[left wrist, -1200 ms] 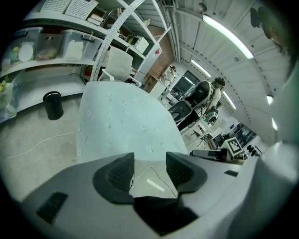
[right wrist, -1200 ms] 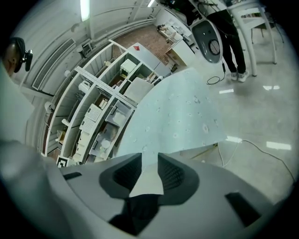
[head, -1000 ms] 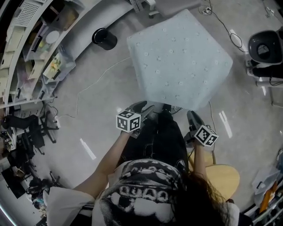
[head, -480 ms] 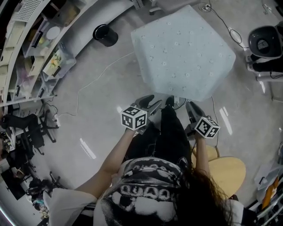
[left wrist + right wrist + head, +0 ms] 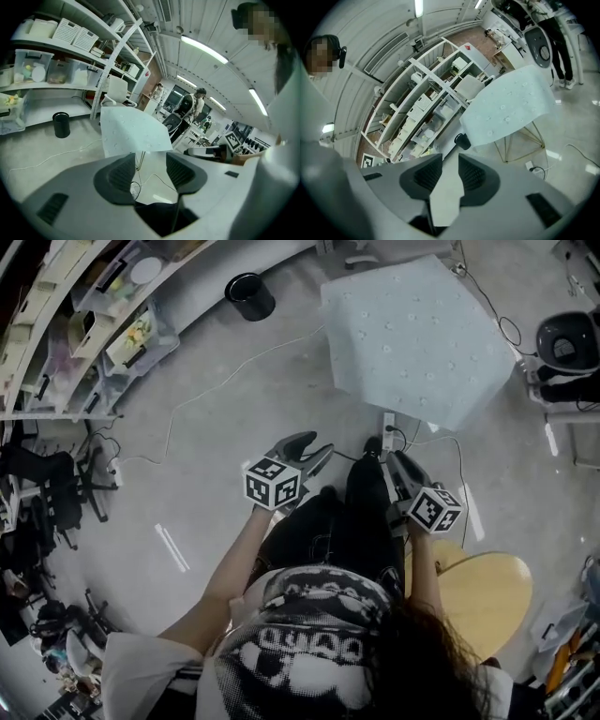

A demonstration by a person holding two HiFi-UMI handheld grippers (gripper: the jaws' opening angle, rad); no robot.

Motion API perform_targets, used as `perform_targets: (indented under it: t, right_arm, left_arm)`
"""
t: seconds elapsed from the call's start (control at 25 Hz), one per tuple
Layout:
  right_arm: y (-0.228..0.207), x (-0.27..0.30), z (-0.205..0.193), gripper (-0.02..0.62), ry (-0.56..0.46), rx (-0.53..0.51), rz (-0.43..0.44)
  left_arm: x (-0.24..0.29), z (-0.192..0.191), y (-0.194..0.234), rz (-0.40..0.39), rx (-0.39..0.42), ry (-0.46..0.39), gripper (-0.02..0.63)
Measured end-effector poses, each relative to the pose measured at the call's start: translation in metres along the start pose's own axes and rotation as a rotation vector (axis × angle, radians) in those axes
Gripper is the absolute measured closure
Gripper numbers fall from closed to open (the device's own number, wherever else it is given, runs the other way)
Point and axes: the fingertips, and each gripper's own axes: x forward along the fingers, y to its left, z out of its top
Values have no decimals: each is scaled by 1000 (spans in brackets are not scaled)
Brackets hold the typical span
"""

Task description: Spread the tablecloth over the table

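tablecloth [image 5: 412, 338] draped – left gripper [image 5: 150, 171], right gripper [image 5: 450, 176] gaping

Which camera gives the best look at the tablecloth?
The head view: the tablecloth shows whole from above, spread flat. The left gripper view catches it from low and side-on; the right gripper view shows it slanted, with wire legs beneath.

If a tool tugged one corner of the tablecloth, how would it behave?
Probably floppy: the tablecloth hangs over the edges with drooping corners. It looks thin and light, so a one-corner tug would likely slide it askew.
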Motion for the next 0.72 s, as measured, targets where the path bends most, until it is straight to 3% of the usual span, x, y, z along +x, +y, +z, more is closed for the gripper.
perform_targets:
  t: [0.32,0.72]
  right_arm:
    - [91,-25,-31,511,-46,-114,83]
    - [151,-69,-25,538,-81,-380,52]
  left_arm:
    - [-64,-36,-23,-46,77,-24,405]
    - [-97,-11,-88,-158,203,-142,514]
